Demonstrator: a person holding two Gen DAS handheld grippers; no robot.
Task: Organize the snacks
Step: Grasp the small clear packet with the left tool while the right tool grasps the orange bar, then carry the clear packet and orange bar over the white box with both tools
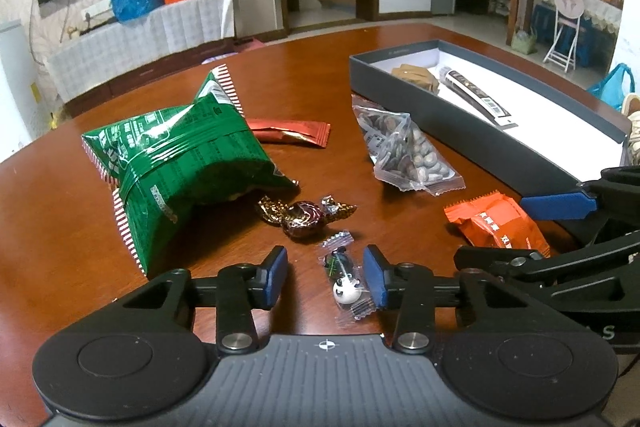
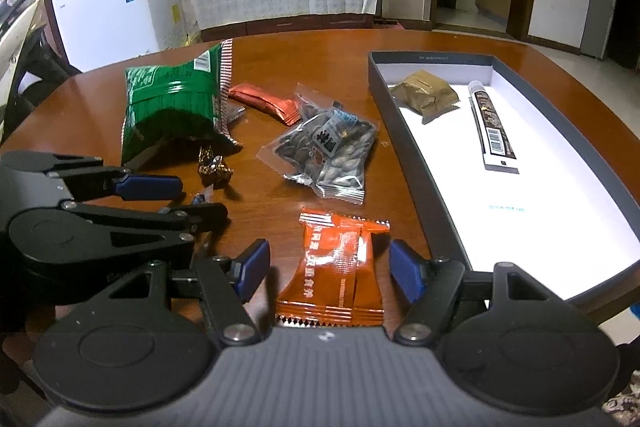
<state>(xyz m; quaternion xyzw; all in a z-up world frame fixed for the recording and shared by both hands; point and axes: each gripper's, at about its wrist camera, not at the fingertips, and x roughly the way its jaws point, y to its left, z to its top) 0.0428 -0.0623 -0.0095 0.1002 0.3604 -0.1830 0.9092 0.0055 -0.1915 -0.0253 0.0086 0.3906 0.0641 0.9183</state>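
Both wrist views sit low and close over the bench point(image 1: 320, 67), angled downward across it. The left view looks from left of the right (each catches the other hand-held gripper). Shared: green bag point(image 1: 180, 155), grey box point(image 2: 420, 155).

No print is legible. The orange packet point(image 2: 340, 267) carries white characters and the tube point(image 2: 493, 125) a barcode, both too blurred.
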